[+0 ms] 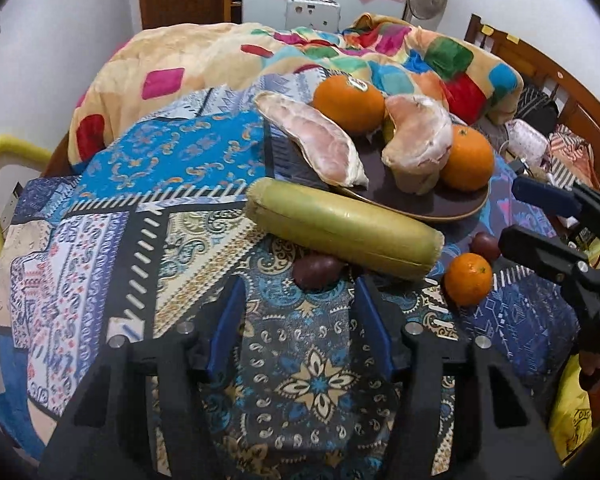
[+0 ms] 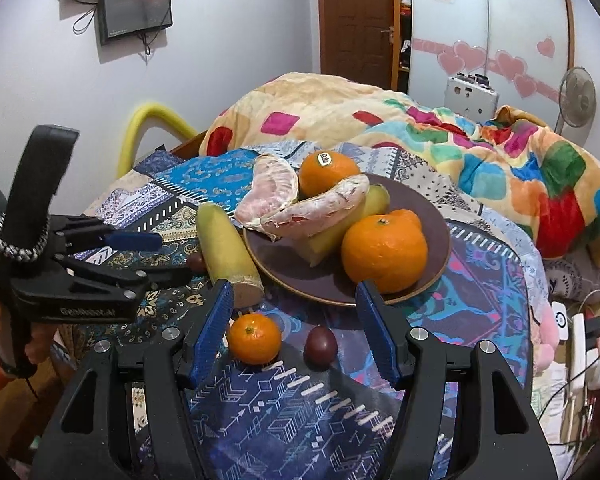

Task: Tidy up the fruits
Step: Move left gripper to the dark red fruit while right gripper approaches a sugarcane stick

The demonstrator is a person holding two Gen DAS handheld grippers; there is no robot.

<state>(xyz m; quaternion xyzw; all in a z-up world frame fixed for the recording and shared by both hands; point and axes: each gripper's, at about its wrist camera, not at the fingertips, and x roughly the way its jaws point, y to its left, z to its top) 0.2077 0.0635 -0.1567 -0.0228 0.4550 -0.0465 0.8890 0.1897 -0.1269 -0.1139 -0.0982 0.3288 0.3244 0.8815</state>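
Hovering above the patterned bedspread [image 1: 204, 216], left gripper [image 1: 300, 284], jaws standing apart, gripping nothing. Pointing toward a dark passion fruit [image 1: 316, 270] lying just beyond the jaws, touching the near side of the long yellow-green fruit [image 1: 342, 226]. Resting lengthwise on the bedspread, this long fruit, its far side against the rim of the brown plate [image 1: 440, 206].

Hovering at the near edge of the plate, right gripper [image 2: 296, 292], jaws likewise spread wide and holding nothing. Lying between its jaws on the bedspread: a small mandarin [image 2: 254, 338] close to the left jaw and a second passion fruit [image 2: 320, 347] near the middle, the two apart from each other.

Sitting on the plate: two pomelo segments [image 2: 300, 206] leaning across one another, a stickered orange [image 2: 328, 172] at the far rim, a large orange [image 2: 384, 250] at the near rim, and a yellowish fruit [image 2: 352, 220] partly hidden beneath the segments; kind of fruit not discernible.

Lying bunched along the far side of the bed, a multicoloured blanket [image 2: 460, 148]. Appearing at the right margin of the left wrist view, the right gripper, beside the small mandarin.
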